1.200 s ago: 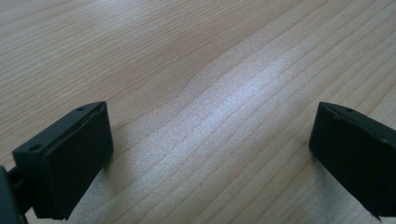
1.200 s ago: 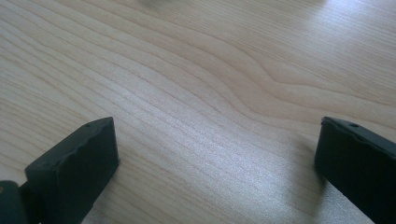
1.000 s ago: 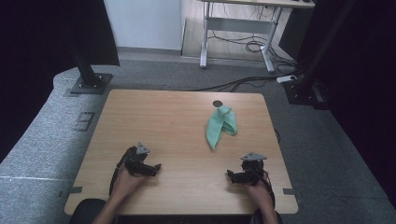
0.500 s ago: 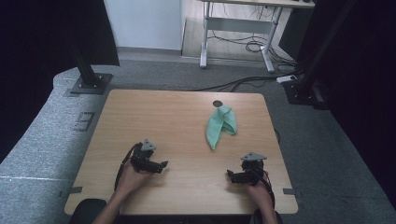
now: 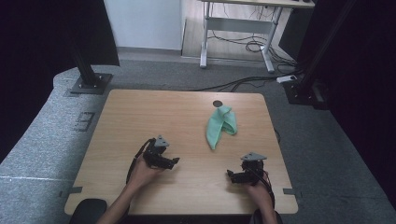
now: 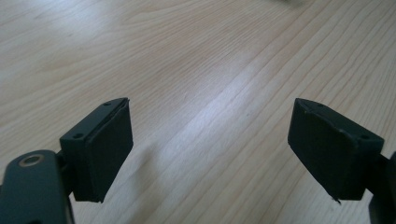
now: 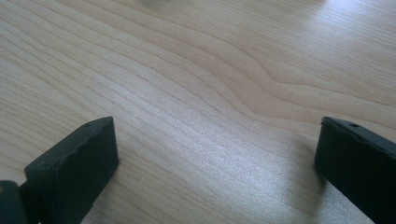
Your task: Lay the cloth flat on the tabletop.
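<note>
High view overhead; gripper views skim table (image 5: 140, 112) closely

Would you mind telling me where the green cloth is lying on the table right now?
In the high view, the green cloth lies crumpled on the far right part of the wooden table, just in front of the small dark hole and beyond the right tool.

A crumpled, light green cloth (image 5: 221, 125) lies on the wooden table's (image 5: 140, 116) far right part, near a dark hole (image 5: 217, 103).
</note>
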A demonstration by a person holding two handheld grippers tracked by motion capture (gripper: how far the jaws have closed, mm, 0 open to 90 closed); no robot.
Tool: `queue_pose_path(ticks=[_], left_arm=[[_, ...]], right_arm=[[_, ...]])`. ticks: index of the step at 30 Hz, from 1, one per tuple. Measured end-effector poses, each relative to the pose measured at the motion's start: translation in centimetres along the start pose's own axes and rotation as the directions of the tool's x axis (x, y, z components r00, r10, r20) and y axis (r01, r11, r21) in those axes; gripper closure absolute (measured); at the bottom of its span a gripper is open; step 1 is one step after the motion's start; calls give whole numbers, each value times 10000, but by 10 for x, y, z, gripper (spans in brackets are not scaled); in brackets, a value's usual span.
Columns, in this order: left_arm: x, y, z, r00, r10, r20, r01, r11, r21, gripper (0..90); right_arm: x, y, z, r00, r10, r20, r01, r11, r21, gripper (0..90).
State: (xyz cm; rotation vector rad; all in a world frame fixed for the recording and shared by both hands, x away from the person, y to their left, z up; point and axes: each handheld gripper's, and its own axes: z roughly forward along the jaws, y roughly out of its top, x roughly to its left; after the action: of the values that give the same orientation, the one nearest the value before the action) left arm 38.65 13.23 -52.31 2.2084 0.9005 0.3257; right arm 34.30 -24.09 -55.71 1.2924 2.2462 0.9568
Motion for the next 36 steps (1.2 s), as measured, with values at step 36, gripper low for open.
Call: queue_pose_path(ticks=[36], left_arm=[[-38,90,55,9855,1335,1045,-1274,9899,-629,411]], right_arm=[[0,0,0,10000,-12,3,12,10000,-2,0]])
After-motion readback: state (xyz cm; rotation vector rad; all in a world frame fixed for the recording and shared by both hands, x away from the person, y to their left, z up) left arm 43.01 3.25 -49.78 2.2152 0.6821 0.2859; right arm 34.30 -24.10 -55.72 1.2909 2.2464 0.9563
